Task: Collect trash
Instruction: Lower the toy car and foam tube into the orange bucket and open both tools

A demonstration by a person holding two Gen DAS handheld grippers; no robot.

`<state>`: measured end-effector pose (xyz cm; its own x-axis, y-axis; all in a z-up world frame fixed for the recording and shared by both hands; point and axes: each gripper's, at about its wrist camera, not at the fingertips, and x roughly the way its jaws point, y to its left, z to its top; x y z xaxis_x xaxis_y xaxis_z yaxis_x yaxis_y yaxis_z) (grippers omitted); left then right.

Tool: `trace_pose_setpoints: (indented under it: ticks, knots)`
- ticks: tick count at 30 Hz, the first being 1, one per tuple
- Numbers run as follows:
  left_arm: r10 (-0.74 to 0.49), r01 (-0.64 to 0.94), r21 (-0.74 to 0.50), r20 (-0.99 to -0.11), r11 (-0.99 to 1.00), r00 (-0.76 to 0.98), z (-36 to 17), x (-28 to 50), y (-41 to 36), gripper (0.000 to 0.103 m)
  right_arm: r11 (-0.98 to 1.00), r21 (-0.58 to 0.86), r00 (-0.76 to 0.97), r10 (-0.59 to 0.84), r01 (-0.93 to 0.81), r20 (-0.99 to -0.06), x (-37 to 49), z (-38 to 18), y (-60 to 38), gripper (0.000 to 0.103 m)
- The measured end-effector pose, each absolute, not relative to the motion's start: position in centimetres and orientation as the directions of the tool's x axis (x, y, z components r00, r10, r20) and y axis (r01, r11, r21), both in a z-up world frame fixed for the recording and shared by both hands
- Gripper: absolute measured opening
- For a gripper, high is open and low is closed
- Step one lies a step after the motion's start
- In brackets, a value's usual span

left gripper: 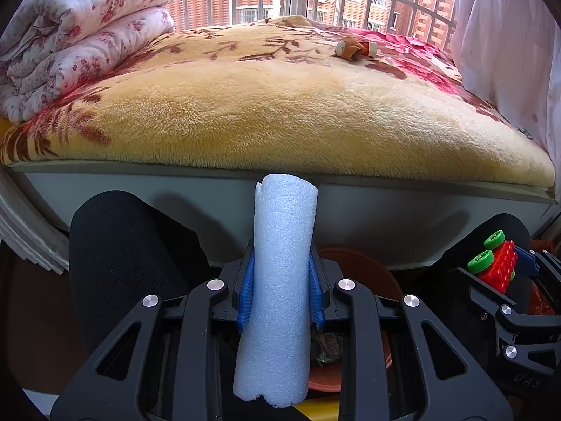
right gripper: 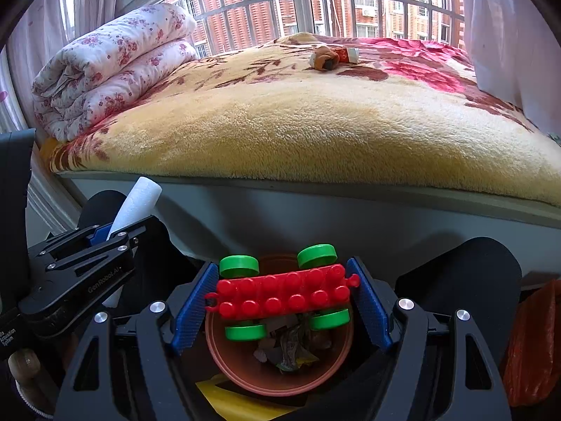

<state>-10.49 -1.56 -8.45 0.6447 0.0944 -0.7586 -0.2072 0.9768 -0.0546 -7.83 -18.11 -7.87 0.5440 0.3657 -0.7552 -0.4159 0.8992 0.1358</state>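
Blue-padded left gripper (left gripper: 280,280) is clamping an upright white foam roll (left gripper: 278,280) at frame center of the left wrist view, pads pressing both sides. Right gripper (right gripper: 282,294) is gripping a red toy block car (right gripper: 284,293) with green wheels, held crosswise between its blue pads (right gripper: 194,307), directly above a terracotta-colored trash bin (right gripper: 224,354) sitting at lower center. Crumpled paper scraps (right gripper: 291,347) are lying inside the bin. Bin rim is also peeking out behind the foam roll in the left view.

Bed edge (right gripper: 315,189) is running across mid-frame in both views, a grey panel dropping below it; both grippers are hanging just in front of and below that edge. Open plush room is spreading across the yellow floral blanket (left gripper: 280,105) above.

Folded pink-flowered quilt (left gripper: 80,35) is sitting at upper left. A small brown and red wrapper-like piece (right gripper: 333,57) is lying far back on the blanket, upper right of center, well apart from both grippers. Barred window (right gripper: 315,0) showing brick buildings is filling the top; white curtain (left gripper: 508,52) is hanging at right. An orange plastic bag (right gripper: 533,343) is sitting at the lower right edge.
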Motion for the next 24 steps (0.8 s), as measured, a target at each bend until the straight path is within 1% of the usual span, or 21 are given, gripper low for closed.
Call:
trace_pose_setpoints:
  ticks: [24]
  knots:
    - [0.081, -0.210, -0.068, -0.774, 0.975, 0.628, -9.08, -10.20, -1.29, 0.026, 0.897, 0.131, 0.510, 0.355, -0.423, -0.783, -7.56, -8.79, -17.73, 0.074]
